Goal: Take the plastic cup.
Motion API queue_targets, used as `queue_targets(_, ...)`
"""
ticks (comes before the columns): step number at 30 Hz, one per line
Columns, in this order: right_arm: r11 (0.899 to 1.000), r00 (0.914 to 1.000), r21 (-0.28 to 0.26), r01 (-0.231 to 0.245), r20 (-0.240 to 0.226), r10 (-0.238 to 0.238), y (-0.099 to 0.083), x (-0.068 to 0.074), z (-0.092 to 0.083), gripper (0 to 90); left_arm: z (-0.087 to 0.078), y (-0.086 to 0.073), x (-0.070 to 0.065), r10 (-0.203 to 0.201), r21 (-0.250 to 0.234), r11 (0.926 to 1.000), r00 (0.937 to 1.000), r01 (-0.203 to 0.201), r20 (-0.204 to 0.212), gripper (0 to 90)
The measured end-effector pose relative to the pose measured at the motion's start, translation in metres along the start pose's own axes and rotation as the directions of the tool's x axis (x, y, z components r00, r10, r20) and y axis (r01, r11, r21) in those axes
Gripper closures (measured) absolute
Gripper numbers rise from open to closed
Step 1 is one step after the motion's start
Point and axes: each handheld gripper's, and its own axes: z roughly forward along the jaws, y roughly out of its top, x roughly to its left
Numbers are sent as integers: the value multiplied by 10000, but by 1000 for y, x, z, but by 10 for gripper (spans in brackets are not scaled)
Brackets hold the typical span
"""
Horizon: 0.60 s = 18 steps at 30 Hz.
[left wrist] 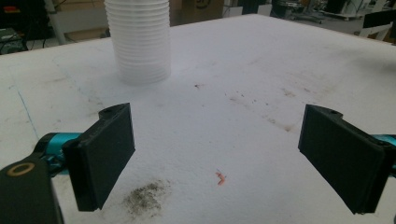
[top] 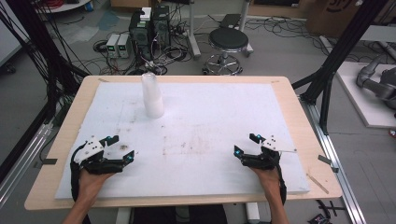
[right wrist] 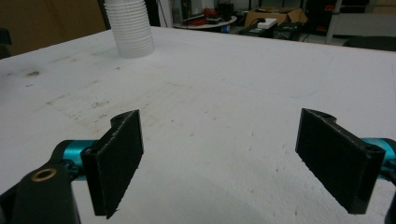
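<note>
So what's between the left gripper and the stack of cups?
Bare white foam board with dirt smudges and a small reddish speck, seen in the left gripper view, between left gripper and cup stack.

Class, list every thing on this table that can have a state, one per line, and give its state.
stack of white plastic cups: upright, nested, untouched on the foam board.
left tool: jaws open, nothing between them.
right tool: jaws open, nothing between them.
white foam board: flat, stained with dark specks.
</note>
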Motion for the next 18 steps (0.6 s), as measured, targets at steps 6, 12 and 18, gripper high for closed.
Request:
queue_targets(6, 10000, 10000, 7, 63, 64, -63, 0, 0, 0, 151, -1, 0, 1, -72, -88, 9999, 9999, 73, 110, 106)
queue_targets(12, 10000, 10000, -17, 56, 37, -56, 0, 0, 0, 151, -1, 0, 1, -73, -138, 9999, 9999, 75, 132, 106)
queue_targets(18, 10000, 10000, 9, 18, 24, -18, 0, 0, 0, 151, -1, 0, 1, -73, -100, 9999, 10000, 73, 43, 106)
